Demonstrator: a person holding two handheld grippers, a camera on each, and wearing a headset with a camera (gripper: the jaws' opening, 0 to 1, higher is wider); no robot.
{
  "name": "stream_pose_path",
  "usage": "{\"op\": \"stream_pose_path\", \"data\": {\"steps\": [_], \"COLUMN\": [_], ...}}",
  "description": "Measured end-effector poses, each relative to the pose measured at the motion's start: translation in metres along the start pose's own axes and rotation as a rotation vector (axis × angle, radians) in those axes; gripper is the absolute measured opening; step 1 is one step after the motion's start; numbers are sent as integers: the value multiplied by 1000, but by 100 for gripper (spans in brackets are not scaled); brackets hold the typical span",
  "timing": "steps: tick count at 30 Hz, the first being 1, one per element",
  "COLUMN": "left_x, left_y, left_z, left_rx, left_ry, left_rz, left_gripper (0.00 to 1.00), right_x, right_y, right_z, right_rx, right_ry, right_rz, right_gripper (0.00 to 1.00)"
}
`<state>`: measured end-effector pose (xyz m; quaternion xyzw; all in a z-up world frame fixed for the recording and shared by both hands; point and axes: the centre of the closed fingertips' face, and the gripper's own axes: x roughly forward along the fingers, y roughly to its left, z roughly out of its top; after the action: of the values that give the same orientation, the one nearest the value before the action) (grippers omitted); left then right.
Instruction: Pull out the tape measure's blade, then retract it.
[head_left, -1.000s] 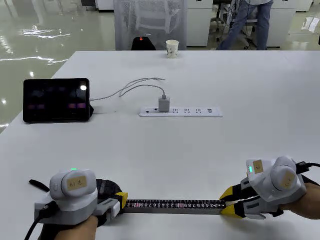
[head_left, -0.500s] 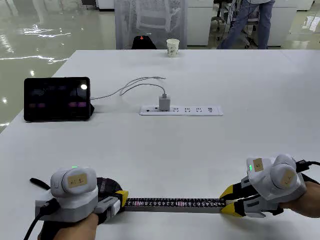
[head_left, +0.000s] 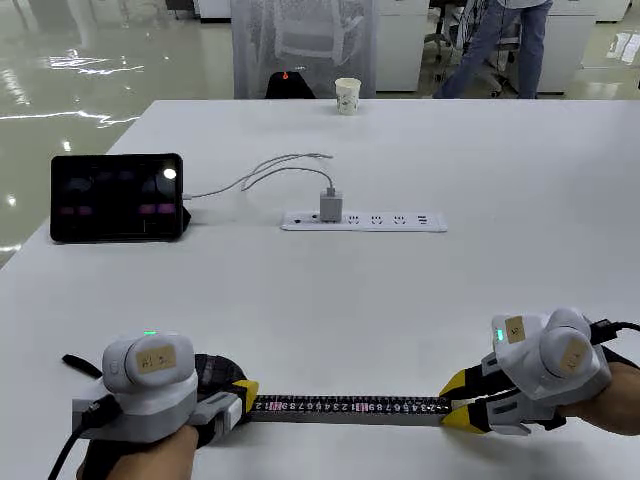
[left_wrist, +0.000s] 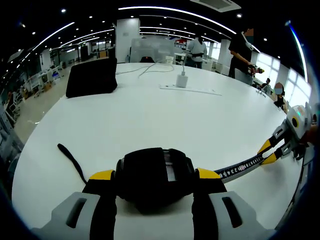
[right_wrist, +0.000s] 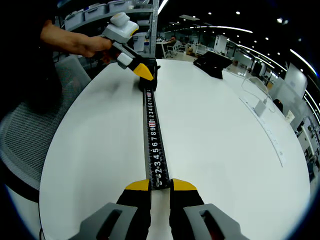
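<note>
The black tape measure case (left_wrist: 155, 172) sits on the white table (head_left: 330, 290), clamped between the yellow-tipped jaws of my left gripper (left_wrist: 155, 175) (head_left: 240, 398). Its dark blade (head_left: 350, 406) with white numerals lies flat along the table's near edge, stretched from the case (head_left: 215, 375) rightwards. My right gripper (head_left: 458, 400) (right_wrist: 161, 185) is shut on the blade's tip (right_wrist: 159, 181). In the right gripper view the blade (right_wrist: 151, 135) runs away to the case (right_wrist: 149, 80) and the left gripper (right_wrist: 140, 67). The left gripper view has the blade (left_wrist: 240, 167) reaching the right gripper (left_wrist: 270, 152).
A black tablet (head_left: 117, 197) stands at the left. A white power strip (head_left: 363, 222) with a charger (head_left: 330, 206) and white cables (head_left: 270, 170) lies mid-table. A paper cup (head_left: 347, 96) stands at the far edge. A person (head_left: 500, 35) stands beyond the table.
Blade, case and both grippers hold the same positions. The slight shift of the whole scene comes from the head camera.
</note>
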<state>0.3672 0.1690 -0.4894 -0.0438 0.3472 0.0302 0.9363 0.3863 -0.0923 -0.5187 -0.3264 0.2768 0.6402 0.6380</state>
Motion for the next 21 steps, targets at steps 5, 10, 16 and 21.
{"op": "stream_pose_path", "data": {"steps": [5,10,16,21], "left_x": [0,-1,-1,-1], "left_y": [0,0,0,0], "left_z": [0,0,0,0], "left_rx": [-2,-3,-5,-9], "left_ry": [1,3,4,4], "left_rz": [-2,-3,-5,-6], "left_gripper": [55,55,55,55], "right_x": [2,3,3,6], "right_y": [0,0,0,1], "right_z": [3,3,4,9], "right_rx": [-1,0,-2,-3], "right_ry": [-3,-1,0,-4], "right_rz": [2,0,4,6], "right_gripper": [10,10,10,10]}}
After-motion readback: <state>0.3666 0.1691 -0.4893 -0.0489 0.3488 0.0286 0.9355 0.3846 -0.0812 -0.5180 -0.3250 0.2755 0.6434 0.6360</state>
